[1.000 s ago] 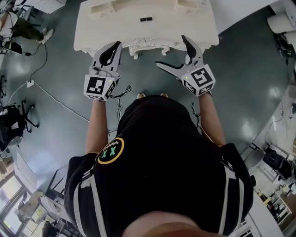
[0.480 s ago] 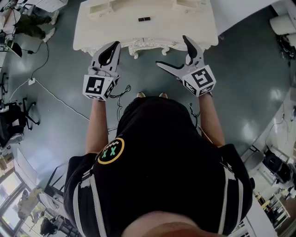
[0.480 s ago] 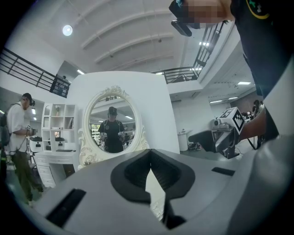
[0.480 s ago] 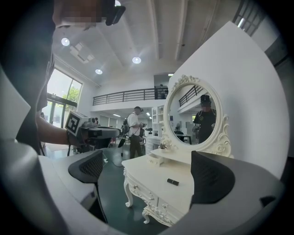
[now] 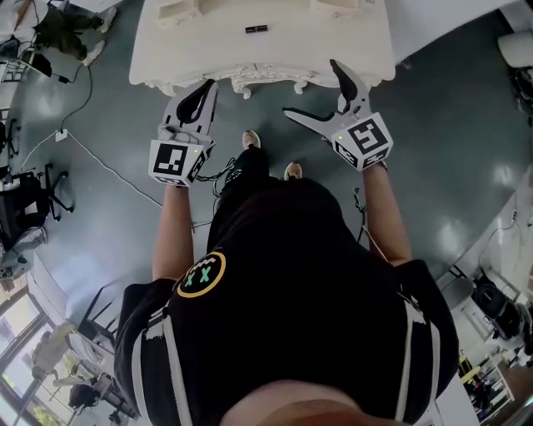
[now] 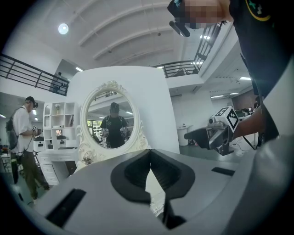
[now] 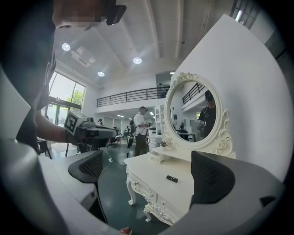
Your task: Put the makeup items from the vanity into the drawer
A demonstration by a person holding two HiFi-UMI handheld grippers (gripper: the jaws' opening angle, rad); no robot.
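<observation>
A small dark makeup tube (image 5: 256, 29) (image 7: 172, 178) lies alone on the top of the cream vanity (image 5: 333, 42) (image 7: 147, 167). The vanity's carved drawer fronts (image 7: 139, 187) look closed. Both grippers hover in front of the vanity's front edge, over the floor. My left gripper (image 5: 206, 86) (image 6: 150, 170) is shut with nothing in it, its pads pressed together. My right gripper (image 5: 309, 87) (image 7: 149, 173) stands wide open and empty, and the tube shows between its jaws, far beyond them.
An oval mirror (image 6: 110, 119) (image 7: 192, 110) rises at the vanity's back, with small shelf boxes (image 5: 185, 8) beside it. Cables (image 5: 100, 179) trail over the grey-green floor at left. A person (image 7: 140, 131) stands beyond the vanity. My shoes (image 5: 250, 139) are near its legs.
My view has shifted slightly towards the vanity and my shoes have come into sight below its front edge. Both grippers keep their places and states.
</observation>
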